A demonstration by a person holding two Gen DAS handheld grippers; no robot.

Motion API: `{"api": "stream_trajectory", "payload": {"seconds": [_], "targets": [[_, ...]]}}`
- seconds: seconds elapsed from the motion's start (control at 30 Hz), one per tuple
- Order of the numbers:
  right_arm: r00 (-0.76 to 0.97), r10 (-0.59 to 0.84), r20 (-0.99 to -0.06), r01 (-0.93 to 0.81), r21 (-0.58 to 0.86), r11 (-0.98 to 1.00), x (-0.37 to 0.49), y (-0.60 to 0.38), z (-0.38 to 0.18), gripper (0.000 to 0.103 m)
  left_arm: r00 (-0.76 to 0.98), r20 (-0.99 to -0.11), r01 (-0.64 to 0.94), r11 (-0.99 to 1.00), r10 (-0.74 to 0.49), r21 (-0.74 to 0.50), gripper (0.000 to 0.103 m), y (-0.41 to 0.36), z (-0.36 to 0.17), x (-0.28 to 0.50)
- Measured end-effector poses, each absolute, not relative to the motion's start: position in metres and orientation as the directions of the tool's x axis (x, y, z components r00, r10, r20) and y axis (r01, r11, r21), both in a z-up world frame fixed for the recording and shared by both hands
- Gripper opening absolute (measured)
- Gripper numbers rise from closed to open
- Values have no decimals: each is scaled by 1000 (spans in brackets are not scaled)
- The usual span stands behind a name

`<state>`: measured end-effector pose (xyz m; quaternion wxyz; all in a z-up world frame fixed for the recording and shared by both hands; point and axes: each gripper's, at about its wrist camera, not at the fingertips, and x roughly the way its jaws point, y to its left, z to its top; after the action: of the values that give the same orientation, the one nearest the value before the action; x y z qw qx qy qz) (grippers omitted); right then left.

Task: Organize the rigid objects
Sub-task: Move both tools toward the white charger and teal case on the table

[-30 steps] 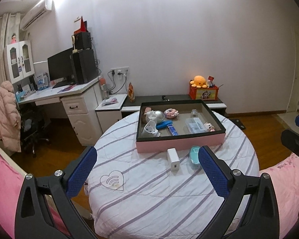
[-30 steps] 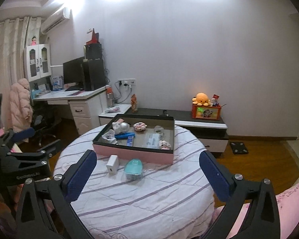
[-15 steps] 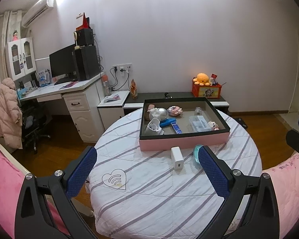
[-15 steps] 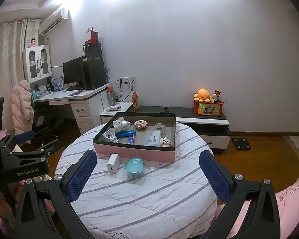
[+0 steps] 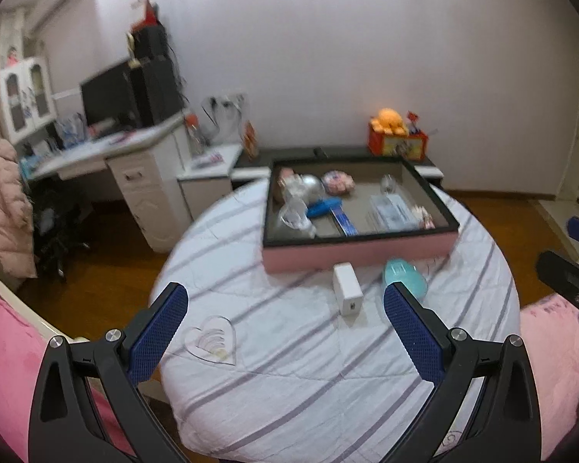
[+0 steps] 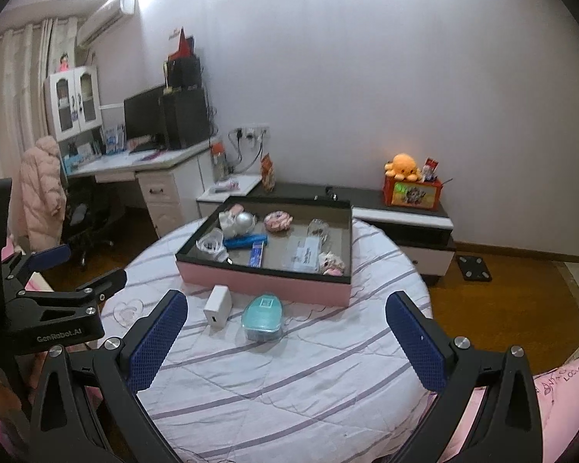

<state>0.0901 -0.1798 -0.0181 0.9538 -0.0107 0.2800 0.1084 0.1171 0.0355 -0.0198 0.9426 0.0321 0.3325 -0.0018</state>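
A pink tray (image 5: 351, 252) (image 6: 266, 281) with a dark rim sits at the far side of a round table covered in a striped white cloth (image 5: 289, 366) (image 6: 274, 378). Several small items lie inside it. In front of the tray lie a white charger block (image 5: 347, 287) (image 6: 216, 305) and a teal oval case (image 5: 407, 274) (image 6: 263, 315). My left gripper (image 5: 285, 332) hovers open over the near side of the table, nothing between its blue pads. My right gripper (image 6: 287, 341) is open too, and empty, short of both items.
A white desk (image 6: 150, 166) with a monitor and a dark chair stand to the left. A low cabinet (image 6: 401, 216) behind the table carries a red box with an orange plush toy. Pink bedding (image 5: 551, 347) borders the table on the near sides.
Both grippers have moved closer to the table and tilted down a little. The left wrist view is blurred from motion. Nothing on the table has shifted.
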Motion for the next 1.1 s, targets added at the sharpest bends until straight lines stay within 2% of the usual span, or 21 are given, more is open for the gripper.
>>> {"api": "stream_trajectory", "payload": {"seconds": [0.27,0.5,0.7,0.93,1.0,1.03,1.07,1.1], "targets": [[720,183,-669,-220,30,975,148,-158,-61,103,669,-743,-5,999,28,33,103,52,-64,162],[621,165,-766,-197,51,979,190,-151,-102,103,585,-809,-47,998,54,32,103,65,-96,193],[552,168,-817,-217,54,975,213,-141,-130,103,532,-845,-67,997,58,26,103,73,-114,209],[506,148,-850,-288,-4,958,227,-119,-158,102,497,-868,-87,995,4,-45,103,81,-121,219],[520,136,-843,-286,-22,958,225,-120,-162,87,493,-870,-75,994,-30,-77,103,79,-121,221],[512,151,-846,-285,-1,959,226,-123,-164,69,492,-869,-62,994,-50,-93,103,76,-120,223],[507,170,-845,-280,25,960,225,-128,-164,59,492,-868,-45,994,-63,-98,103,69,-120,224],[513,180,-839,-274,39,961,224,-133,-163,55,492,-869,-34,996,-60,-88,103,63,-120,225]]}}
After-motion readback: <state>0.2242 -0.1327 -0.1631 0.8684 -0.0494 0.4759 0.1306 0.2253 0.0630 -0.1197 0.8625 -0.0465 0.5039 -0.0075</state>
